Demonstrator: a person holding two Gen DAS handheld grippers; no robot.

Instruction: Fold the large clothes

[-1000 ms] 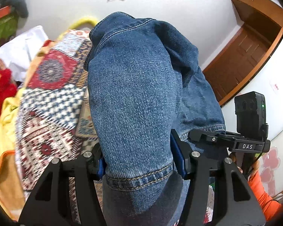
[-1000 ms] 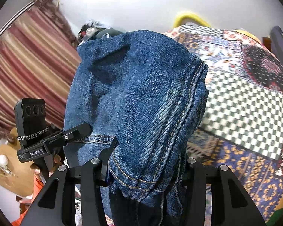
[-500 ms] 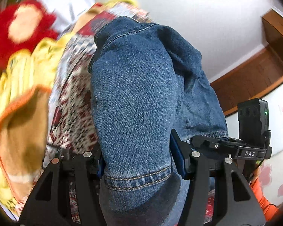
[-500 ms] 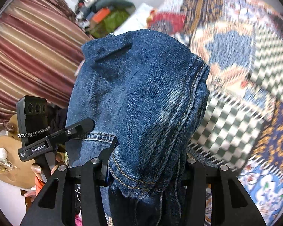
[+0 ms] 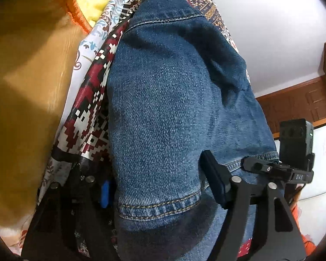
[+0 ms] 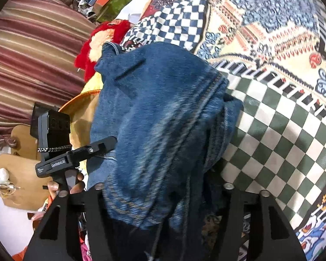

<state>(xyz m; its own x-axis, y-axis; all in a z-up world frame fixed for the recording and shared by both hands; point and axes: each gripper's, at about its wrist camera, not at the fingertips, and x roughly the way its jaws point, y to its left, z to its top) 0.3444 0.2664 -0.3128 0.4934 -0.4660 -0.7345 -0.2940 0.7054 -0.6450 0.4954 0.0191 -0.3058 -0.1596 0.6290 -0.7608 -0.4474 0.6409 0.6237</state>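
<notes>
A bundle of blue denim jeans (image 5: 171, 113) fills the left wrist view, running lengthwise away from the camera over a patterned bedspread (image 5: 91, 117), its stitched hem lying between the jaws of the left gripper (image 5: 163, 189), which are opening with the right-hand pad already clear of the cloth. In the right wrist view the same denim (image 6: 163, 130) rises out of the right gripper (image 6: 163, 198), also opening. That frame is blurred, so contact is uncertain; neither hand looks nearer.
</notes>
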